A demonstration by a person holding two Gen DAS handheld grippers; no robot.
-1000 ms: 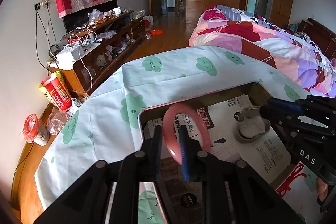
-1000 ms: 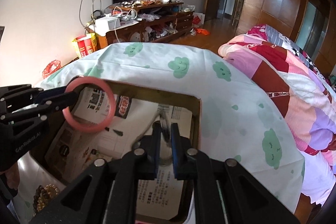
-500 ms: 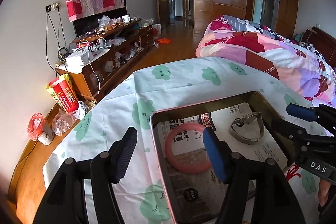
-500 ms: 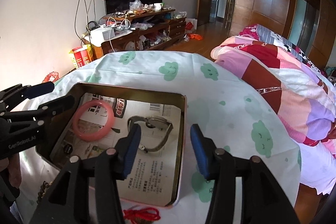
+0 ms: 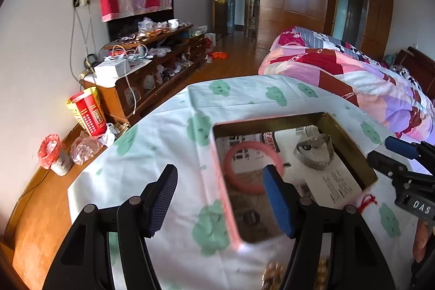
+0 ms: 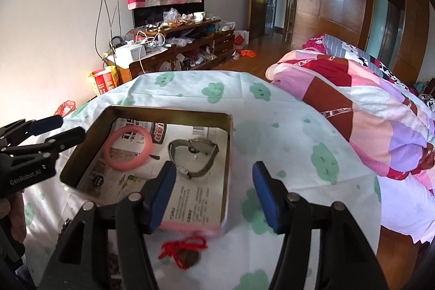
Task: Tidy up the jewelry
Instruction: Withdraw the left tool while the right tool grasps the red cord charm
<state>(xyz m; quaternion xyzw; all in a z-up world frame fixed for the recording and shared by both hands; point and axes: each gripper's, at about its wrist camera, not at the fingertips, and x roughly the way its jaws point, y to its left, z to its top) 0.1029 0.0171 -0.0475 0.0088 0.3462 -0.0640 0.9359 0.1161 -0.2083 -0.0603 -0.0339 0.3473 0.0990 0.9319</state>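
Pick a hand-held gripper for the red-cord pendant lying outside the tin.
Right hand-held gripper: open, empty, with the red-cord pendant just below its fingers. The left hand-held gripper sits across the tin.

Shallow rectangular metal tin, gold inside, pink outside, open, lined with printed newspaper; sits centre-left in the right wrist view. Smooth pink bangle lies flat in its far-left part. Silver metal-band wristwatch rests just right of it, apart, band curled. Red knotted cord with brown pendant lies on the cloth below the tin's near edge.
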